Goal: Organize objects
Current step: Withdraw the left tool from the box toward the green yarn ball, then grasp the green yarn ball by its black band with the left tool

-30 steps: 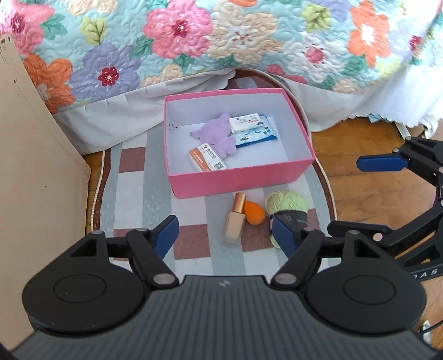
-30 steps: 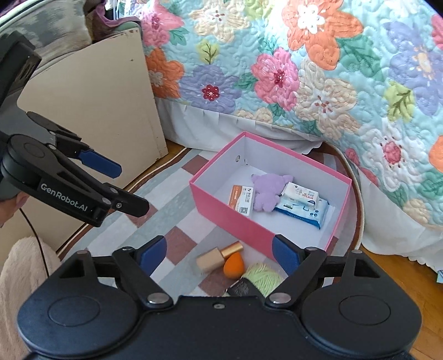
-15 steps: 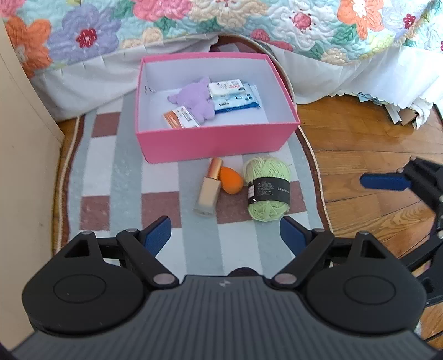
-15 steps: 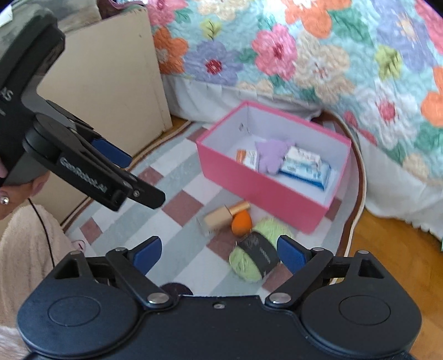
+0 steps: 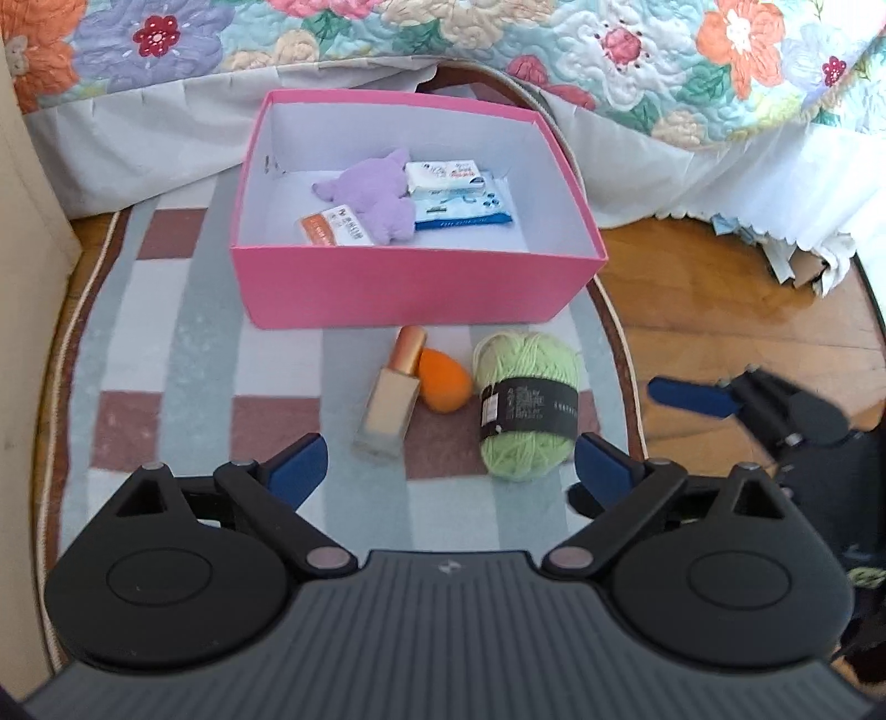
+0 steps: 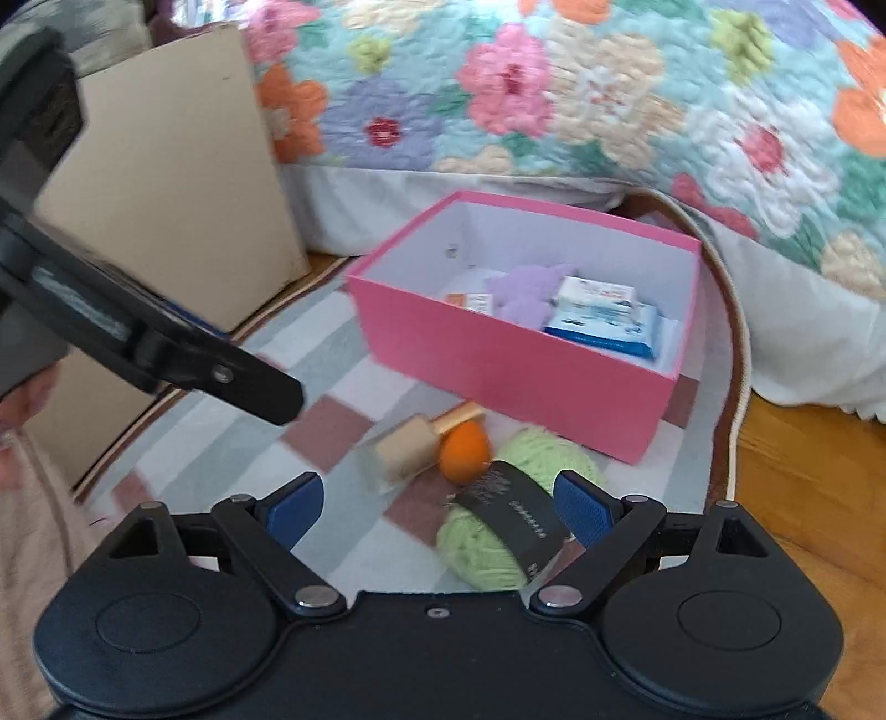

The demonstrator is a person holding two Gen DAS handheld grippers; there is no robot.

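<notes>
A pink box stands on a checked rug and holds a purple plush, a wipes pack and a small orange-white packet. In front of it lie a foundation bottle, an orange sponge and a green yarn ball. My left gripper is open and empty, just short of these items. My right gripper is open, with the yarn ball by its right finger.
A bed with a floral quilt and white skirt stands behind the box. A beige cardboard panel stands at the left. Wooden floor lies right of the rug.
Both grippers pulled back and tilted down, then drew in again toward the items in front of the box. The yarn ball came fully into view. Both stayed open.
</notes>
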